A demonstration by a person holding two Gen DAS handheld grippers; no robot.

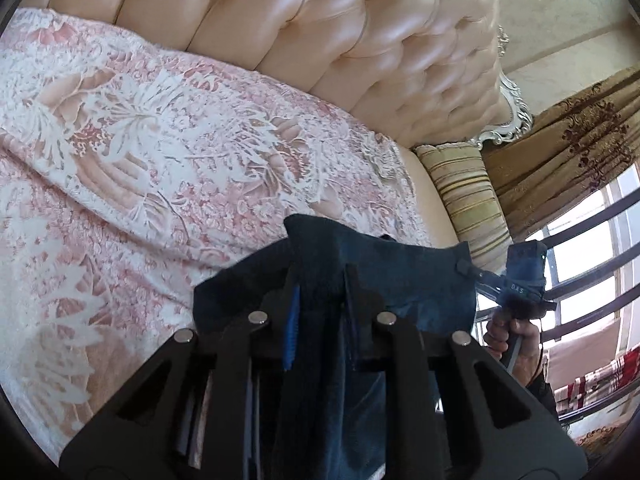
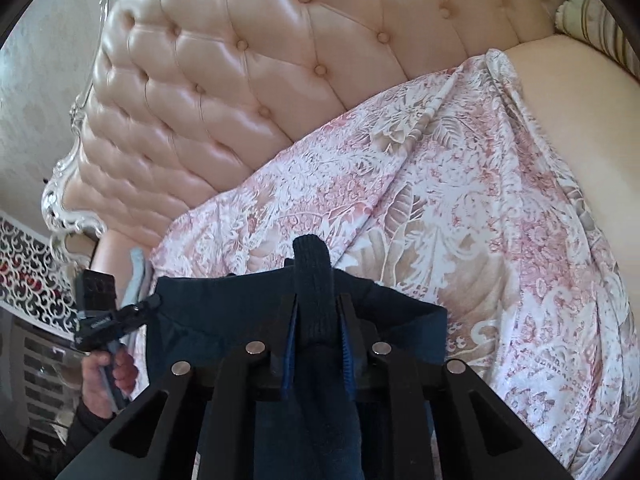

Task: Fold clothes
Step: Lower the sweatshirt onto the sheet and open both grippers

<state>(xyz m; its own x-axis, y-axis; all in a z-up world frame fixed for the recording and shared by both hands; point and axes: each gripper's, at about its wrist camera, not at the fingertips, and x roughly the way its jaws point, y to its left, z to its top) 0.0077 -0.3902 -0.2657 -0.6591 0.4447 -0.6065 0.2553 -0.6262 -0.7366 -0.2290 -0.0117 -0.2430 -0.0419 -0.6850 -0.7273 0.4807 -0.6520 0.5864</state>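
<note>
Right now you hold a dark blue garment stretched between both grippers above the sofa's pink floral cover. Your left gripper has its fingers closed on a bunched fold of the cloth; your right gripper likewise pinches a ribbed edge that pokes up past its fingers. Behind the garment rises the tufted backrest.

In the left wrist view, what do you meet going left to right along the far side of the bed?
Floral bedspread → tufted headboard → striped pillow → patterned curtain → barred window.
</note>
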